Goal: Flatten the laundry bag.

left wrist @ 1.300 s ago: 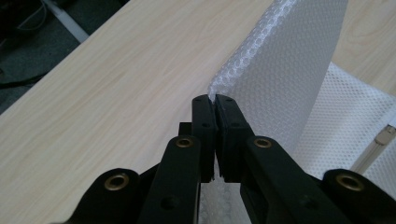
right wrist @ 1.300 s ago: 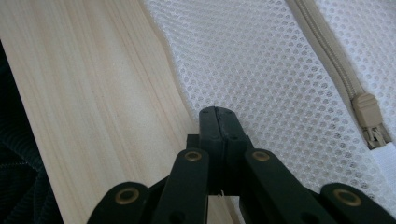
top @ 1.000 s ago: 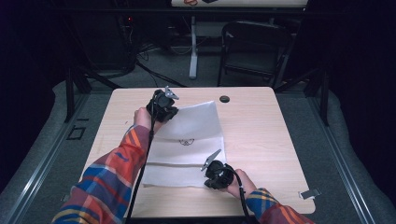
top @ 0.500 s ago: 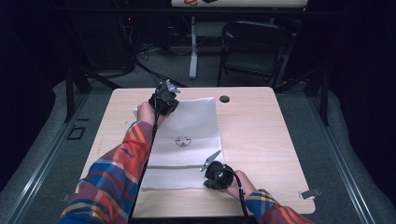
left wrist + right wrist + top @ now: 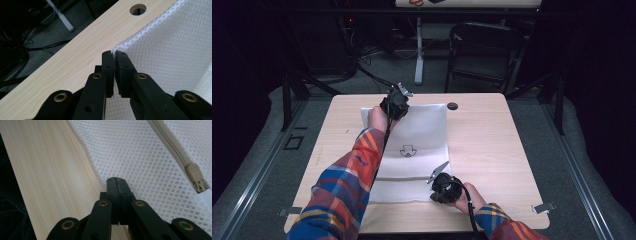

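A white mesh laundry bag (image 5: 414,150) with a honeycomb weave lies spread on the middle of the light wooden table (image 5: 507,150), reaching from near the far edge down toward the near edge. A small black printed mark (image 5: 407,151) sits on its upper face, and a beige zipper (image 5: 172,147) with a matching pull (image 5: 196,176) runs across its near part; in the high view that zipper reads as a faint line across the bag.

The left gripper (image 5: 114,58) is at the bag's far edge, its two black jaws pressed together on a raised corner of the mesh, so the cloth stands up from the tabletop there and curves away to the right in the left gripper view. In the high view this gripper (image 5: 398,98) sits at the far side of the bag, held by a hand on an outstretched arm in a red, blue and yellow plaid sleeve (image 5: 347,185).

The right gripper (image 5: 117,182) is at the bag's near right edge, jaws closed tight on the rim of the mesh where it meets bare wood. The high view shows it (image 5: 439,175) near the table's front edge, with a black cable (image 5: 469,210) trailing back from it.

Beyond the bag, a round dark hole (image 5: 452,106) pierces the tabletop near the far edge. Past the table stand a black chair (image 5: 482,55) and a white table leg (image 5: 418,50) on grey floor.
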